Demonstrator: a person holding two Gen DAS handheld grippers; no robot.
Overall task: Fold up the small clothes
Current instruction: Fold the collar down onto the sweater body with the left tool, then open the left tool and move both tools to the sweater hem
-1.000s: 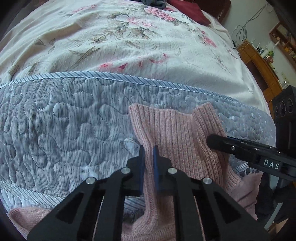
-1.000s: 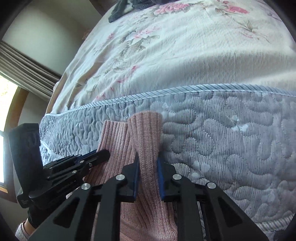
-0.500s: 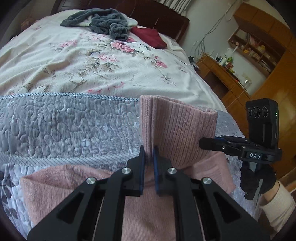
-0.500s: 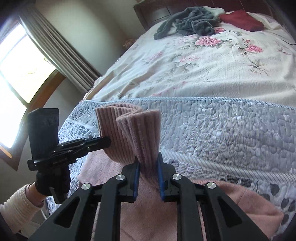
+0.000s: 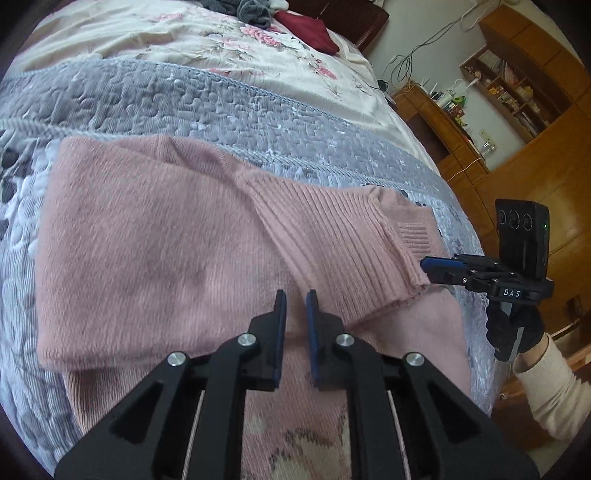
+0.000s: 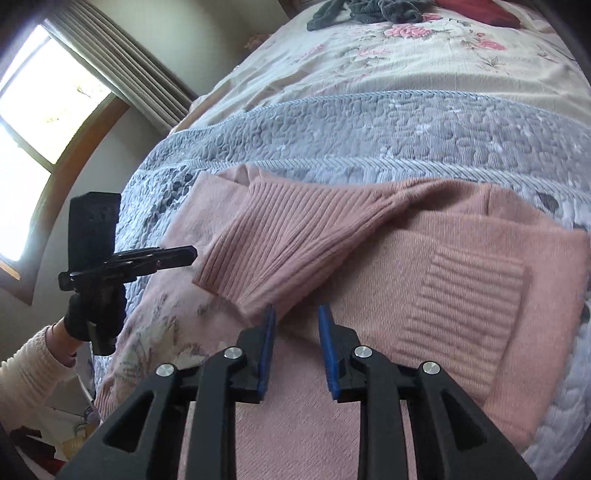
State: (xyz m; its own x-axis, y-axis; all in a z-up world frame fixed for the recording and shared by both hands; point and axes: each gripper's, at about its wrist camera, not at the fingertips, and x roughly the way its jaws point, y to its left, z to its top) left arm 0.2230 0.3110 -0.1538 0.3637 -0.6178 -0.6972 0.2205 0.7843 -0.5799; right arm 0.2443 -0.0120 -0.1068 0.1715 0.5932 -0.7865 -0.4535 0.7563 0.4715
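Observation:
A pink knit sweater [image 5: 147,251] lies flat on the grey quilted band of the bed. Its ribbed hem [image 5: 343,236] is folded over onto the body. My left gripper [image 5: 295,299] hovers just above the sweater near the hem's lower edge, open, with nothing between its fingers. In the right wrist view the same sweater [image 6: 424,288] shows the ribbed hem [image 6: 280,243] laid across it. My right gripper [image 6: 297,314] is open and empty, right beside the hem's corner. Each gripper shows in the other's view: the right one [image 5: 439,267], the left one [image 6: 184,253].
The grey quilt [image 5: 184,99] gives way to a floral bedspread [image 6: 406,59] further back. Dark grey clothes [image 6: 369,9] and a dark red cloth [image 5: 310,31] lie near the headboard. Wooden shelves [image 5: 517,92] stand at right, a window with curtains [image 6: 55,96] at left.
Both grippers carried the ribbed hem up and over, laid it down on the sweater, then opened and let it go. Both have drawn back slightly from the cloth.

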